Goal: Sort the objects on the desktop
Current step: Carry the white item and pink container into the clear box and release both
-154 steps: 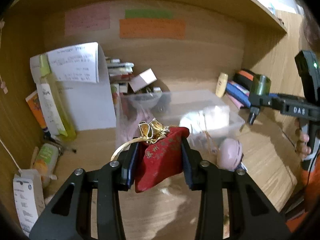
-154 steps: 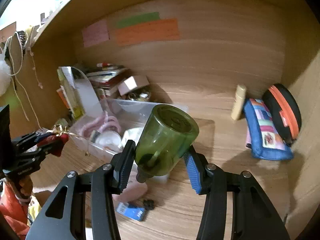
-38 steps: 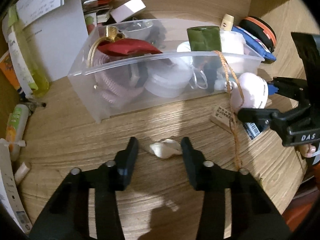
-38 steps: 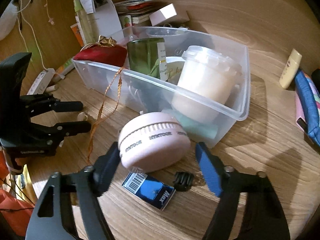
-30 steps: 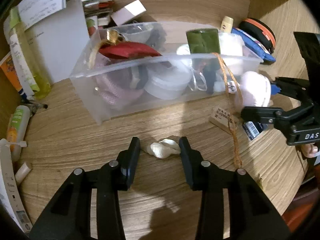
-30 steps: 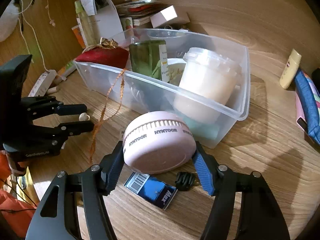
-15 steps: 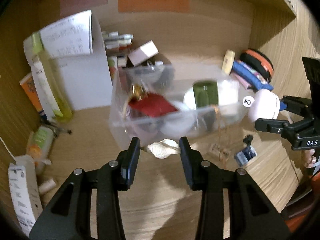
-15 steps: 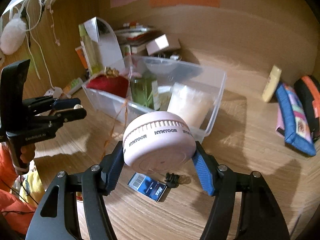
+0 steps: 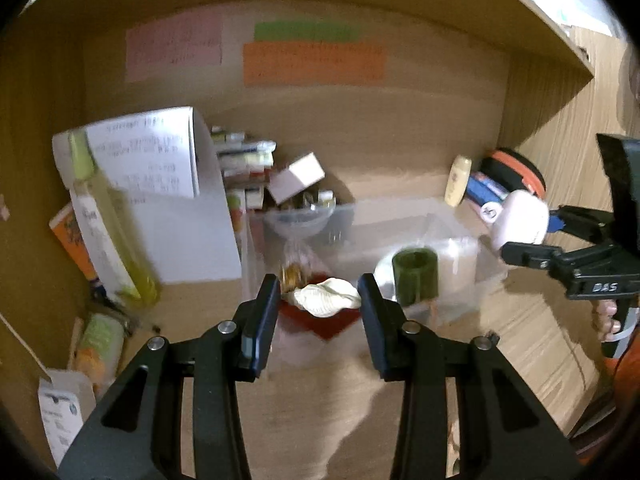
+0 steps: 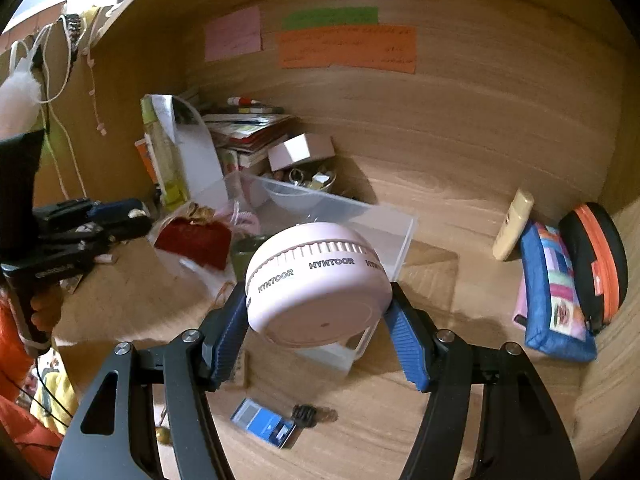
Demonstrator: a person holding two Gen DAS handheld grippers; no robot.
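My left gripper (image 9: 318, 300) is shut on a white seashell (image 9: 326, 300) and holds it in the air above the left end of the clear plastic bin (image 9: 460, 224). In the bin lie a red pouch (image 9: 332, 326), a green jar (image 9: 415, 277) and a white tub (image 9: 460, 276). My right gripper (image 10: 318, 320) is shut on a round pink device (image 10: 316, 280) marked HYNTOOR, held above the bin's near right corner (image 10: 400, 236). The right gripper also shows in the left wrist view (image 9: 532, 232), and the left gripper shows in the right wrist view (image 10: 116, 224).
A blue box (image 10: 264, 422) and a small black clip (image 10: 306, 414) lie on the desk in front of the bin. A cream tube (image 10: 512, 224), a blue pouch (image 10: 554, 296) and a black-orange case (image 10: 596, 264) sit at the right. Books (image 10: 248, 128), a paper sheet (image 9: 160, 184) and a yellow bottle (image 9: 108, 236) stand at the back left.
Both grippers have risen from the desk. The left one closed on the seashell and lifted it over the bin. The right one lifted the pink device toward the bin.
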